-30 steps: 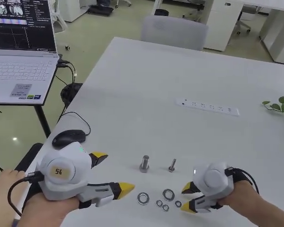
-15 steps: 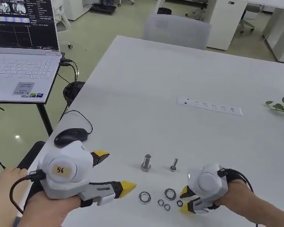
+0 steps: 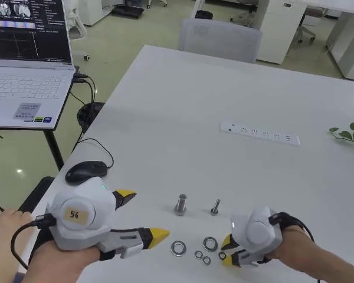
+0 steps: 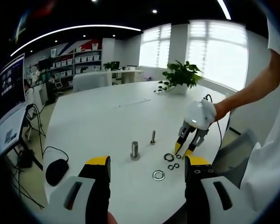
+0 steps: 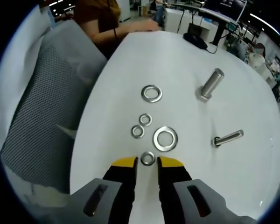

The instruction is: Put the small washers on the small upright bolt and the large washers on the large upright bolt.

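White table, pale and matt, is recorded as the work surface. One small washer is seen lying flat near the table's near edge, bracketed by the tips of the right gripper. The jaws are set narrowly apart, one on each side of it, and a firm clamp is not shown. Just beyond it lies a large washer, with two more small washers beside that and a second large washer farther off. All five are loose on the table.

The small bolt and large bolt are noted standing on their heads, near each other and a little beyond the washers. Both shanks are bare.

The left gripper is placed to the left of the group, jaws wide apart, with nothing between them. A mouse, a laptop and a power strip are noted farther out.

The step in hand is judged to be the pick of the first small washer, with no placement yet made. The next move calls for the jaws to be closed on the rim. As the washer is thin and flat, a slip is considered likely. The washer must then be centred over the small bolt's tip without the bolt being toppled.
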